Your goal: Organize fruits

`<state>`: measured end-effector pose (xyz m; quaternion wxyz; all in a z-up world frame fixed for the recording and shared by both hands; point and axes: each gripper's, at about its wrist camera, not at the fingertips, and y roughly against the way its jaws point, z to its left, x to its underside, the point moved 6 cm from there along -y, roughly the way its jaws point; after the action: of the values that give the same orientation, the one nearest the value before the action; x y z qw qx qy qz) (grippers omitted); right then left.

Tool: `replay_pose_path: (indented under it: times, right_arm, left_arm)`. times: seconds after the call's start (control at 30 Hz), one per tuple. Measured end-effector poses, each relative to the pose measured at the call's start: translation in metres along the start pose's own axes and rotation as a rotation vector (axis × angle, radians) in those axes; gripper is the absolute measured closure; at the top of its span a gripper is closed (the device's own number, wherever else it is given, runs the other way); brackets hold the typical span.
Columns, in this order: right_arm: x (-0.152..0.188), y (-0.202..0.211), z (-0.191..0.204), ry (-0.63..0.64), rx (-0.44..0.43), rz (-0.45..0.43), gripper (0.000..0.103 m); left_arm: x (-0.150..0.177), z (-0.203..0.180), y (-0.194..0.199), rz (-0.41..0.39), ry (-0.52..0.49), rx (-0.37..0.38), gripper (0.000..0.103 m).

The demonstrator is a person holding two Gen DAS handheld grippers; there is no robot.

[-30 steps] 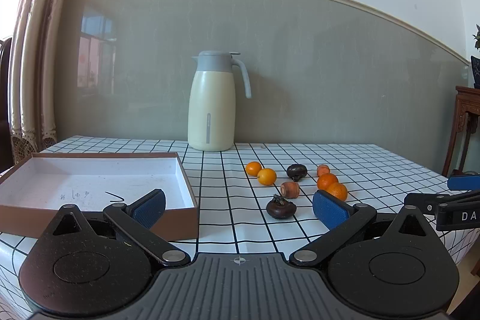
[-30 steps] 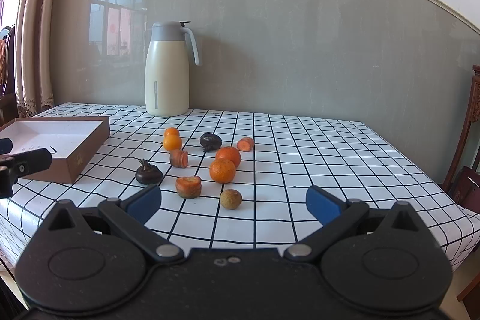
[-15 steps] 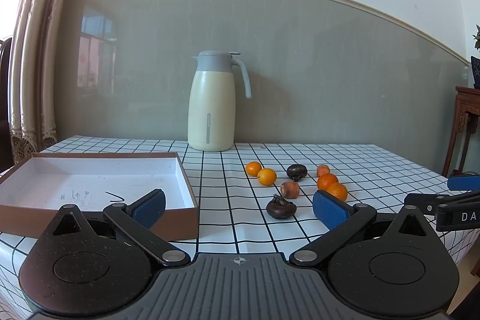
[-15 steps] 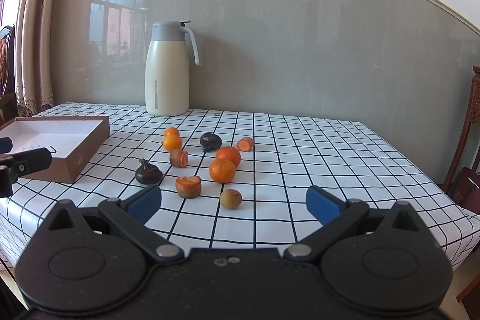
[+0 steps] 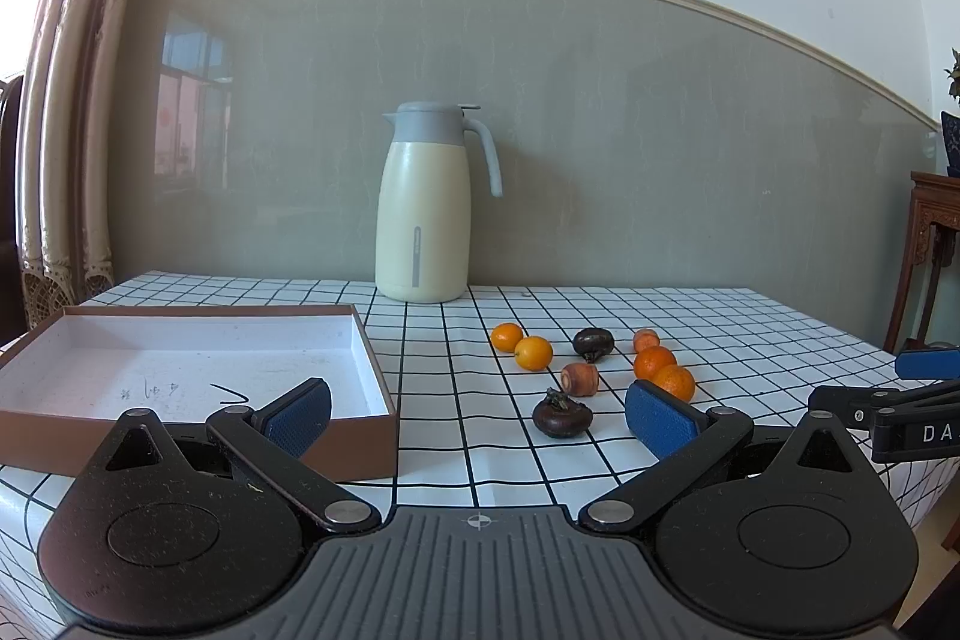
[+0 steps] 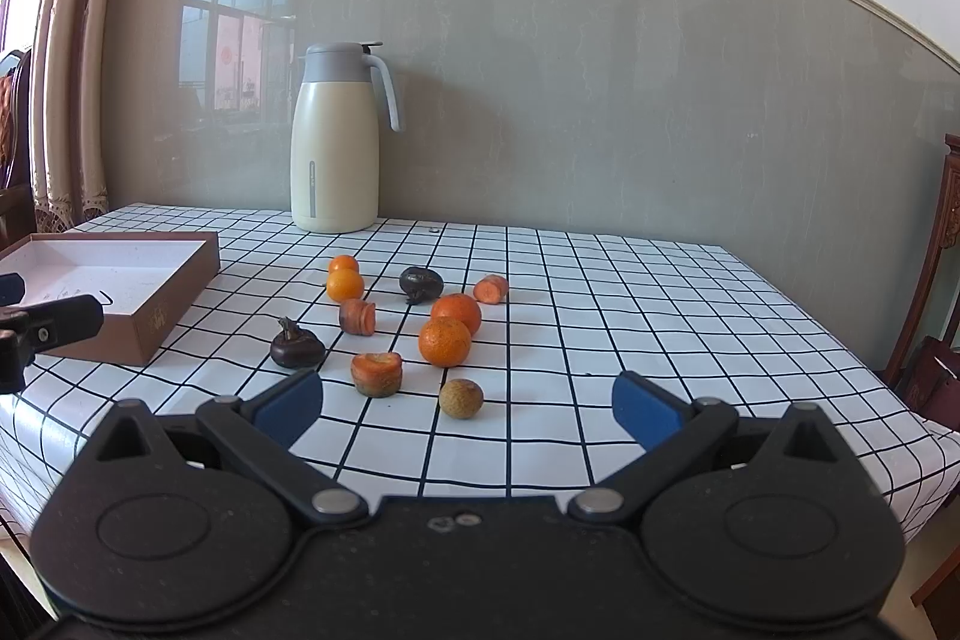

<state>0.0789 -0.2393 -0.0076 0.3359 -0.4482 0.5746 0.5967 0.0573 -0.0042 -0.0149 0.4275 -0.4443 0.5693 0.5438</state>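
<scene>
Comparing with 1 second earlier, we find nothing moved: our left gripper (image 5: 477,409) and right gripper (image 6: 467,403) both hang spread wide, empty. The fruits (image 6: 444,341) lie scattered on the checked cloth (image 6: 660,316), the box (image 5: 372,358) unfilled, so sorting hasn't begun.

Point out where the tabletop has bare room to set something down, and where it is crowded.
Free: the checked cloth right of the fruit cluster, out to the table's right edge, and the strip between the thermos jug and the brown box. The box's inside holds nothing. Crowded: mid-table, around the oranges and dark fruits.
</scene>
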Motion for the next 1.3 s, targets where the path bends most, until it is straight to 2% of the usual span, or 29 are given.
replay_pose_path:
  times: [0.5, 0.57, 0.6, 0.63, 0.7, 0.77, 0.8, 0.83, 0.87, 0.97, 1.03, 1.3]
  right_arm:
    - [0.000, 0.001, 0.000, 0.010, -0.018, 0.008, 0.006]
    - [0.001, -0.005, -0.001, 0.010, -0.026, 0.041, 0.009]
    - [0.002, -0.010, -0.002, 0.011, -0.029, 0.066, 0.018]
    - [0.002, -0.016, -0.003, 0.007, -0.032, 0.088, 0.034]
    - [0.003, -0.028, -0.003, 0.000, -0.048, 0.116, 0.046]
    - [0.004, -0.037, 0.000, 0.023, -0.047, 0.125, 0.046]
    - [0.005, -0.041, 0.001, 0.039, -0.045, 0.128, 0.046]
    - [0.005, -0.046, 0.002, 0.053, -0.048, 0.133, 0.046]
    - [0.006, -0.051, 0.003, 0.065, -0.046, 0.137, 0.046]
    - [0.009, -0.067, 0.005, 0.076, -0.053, 0.162, 0.047]
    - [0.011, -0.078, 0.004, 0.078, -0.052, 0.181, 0.054]
    - [0.017, -0.106, 0.003, 0.072, -0.050, 0.229, 0.064]
  left_arm:
    - [-0.001, 0.002, 0.003, 0.008, 0.008, -0.021, 0.000]
    - [0.000, -0.002, -0.001, 0.033, -0.020, -0.006, 0.000]
    - [0.000, -0.004, -0.004, 0.037, -0.037, -0.008, 0.000]
    - [0.000, -0.007, -0.006, 0.041, -0.058, -0.013, 0.000]
    - [0.001, -0.013, -0.015, 0.057, -0.070, -0.006, 0.000]
    - [0.003, -0.017, -0.025, 0.081, -0.066, 0.012, 0.001]
    - [0.004, -0.019, -0.031, 0.089, -0.065, 0.020, 0.004]
    - [0.005, -0.021, -0.037, 0.102, -0.064, 0.023, 0.023]
    - [0.006, -0.023, -0.044, 0.122, -0.063, 0.027, 0.035]
    - [0.010, -0.027, -0.065, 0.154, -0.058, 0.030, 0.035]
    - [0.011, -0.031, -0.077, 0.162, -0.055, 0.049, 0.035]
    - [0.018, -0.050, -0.120, 0.212, -0.055, 0.087, 0.035]
